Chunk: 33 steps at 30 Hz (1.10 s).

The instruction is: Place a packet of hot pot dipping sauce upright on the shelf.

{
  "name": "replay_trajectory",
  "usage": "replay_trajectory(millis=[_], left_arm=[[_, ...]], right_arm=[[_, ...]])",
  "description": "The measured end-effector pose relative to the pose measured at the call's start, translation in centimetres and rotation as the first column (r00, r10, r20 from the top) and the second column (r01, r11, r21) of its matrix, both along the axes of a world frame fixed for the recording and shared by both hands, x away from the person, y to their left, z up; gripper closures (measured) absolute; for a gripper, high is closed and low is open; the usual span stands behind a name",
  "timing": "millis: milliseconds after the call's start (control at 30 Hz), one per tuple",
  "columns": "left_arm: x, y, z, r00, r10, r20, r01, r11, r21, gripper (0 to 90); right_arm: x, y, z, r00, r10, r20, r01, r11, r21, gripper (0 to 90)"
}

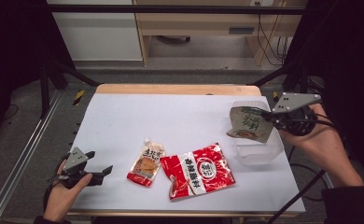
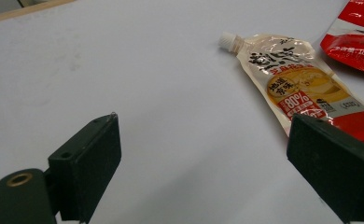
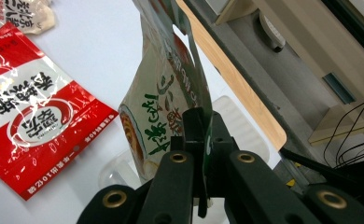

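Two grippers worked the table: the left gripper (image 1: 101, 173) rested low with jaws wide apart, near the spouted sauce pouch (image 1: 146, 162). Right of the red snack bag (image 1: 199, 170), the right gripper (image 1: 267, 116) pinched a green-lettered pouch (image 1: 248, 124) aloft over a clear plastic container (image 1: 260, 150)

Three food packets in all: one spouted pouch (image 1: 145, 163) and one red bag (image 1: 199, 170), both lying near the tabletop's front edge, and one green-lettered pouch (image 1: 248, 123) held up above the right edge. One clear plastic tub (image 1: 259, 151) stands at the right edge. Two grippers: the left gripper (image 1: 109, 170) and the right gripper (image 1: 267, 116).
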State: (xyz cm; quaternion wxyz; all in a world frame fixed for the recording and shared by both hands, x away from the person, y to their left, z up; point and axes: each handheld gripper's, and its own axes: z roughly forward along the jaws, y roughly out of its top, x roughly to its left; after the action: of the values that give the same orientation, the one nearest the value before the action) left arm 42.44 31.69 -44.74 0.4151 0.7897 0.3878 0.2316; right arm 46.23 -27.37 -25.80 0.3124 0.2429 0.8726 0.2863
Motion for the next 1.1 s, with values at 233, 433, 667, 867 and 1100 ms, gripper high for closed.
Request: replay_trajectory(millis=[233, 433, 667, 867, 1100], left_arm=[[0.1, 0.1, -0.1, 1.0, 0.005, -0.006, -0.005, 1.0, 0.002, 9.8], [0.1, 0.1, -0.1, 0.9999, 0.005, -0.011, -0.005, 1.0, 0.005, 9.8], [0.1, 0.1, -0.1, 0.9999, 0.009, -0.013, -0.009, 1.0, 0.005, 9.8], [0.1, 0.1, -0.1, 0.9999, 0.005, -0.014, -0.005, 1.0, 0.008, 9.9], [0.1, 0.1, -0.1, 0.9999, 0.007, -0.015, -0.007, 0.9999, 0.009, 9.8]], right_arm=[[0.0, -1.4, -1.1, 0.9997, 0.006, -0.023, -0.006, 1.0, 0.013, 90.0], [0.2, -2.5, -2.0, 0.9994, 0.014, -0.031, -0.014, 1.0, 0.024, 90.0], [0.0, -3.3, -2.5, 0.9992, 0.029, -0.027, -0.028, 0.999, 0.033, 90.0], [-0.3, -3.7, -2.8, 0.9989, 0.027, -0.037, -0.026, 0.999, 0.039, 90.0], [-0.5, -3.8, -3.1, 0.9984, 0.033, -0.045, -0.031, 0.999, 0.036, 90.0]])
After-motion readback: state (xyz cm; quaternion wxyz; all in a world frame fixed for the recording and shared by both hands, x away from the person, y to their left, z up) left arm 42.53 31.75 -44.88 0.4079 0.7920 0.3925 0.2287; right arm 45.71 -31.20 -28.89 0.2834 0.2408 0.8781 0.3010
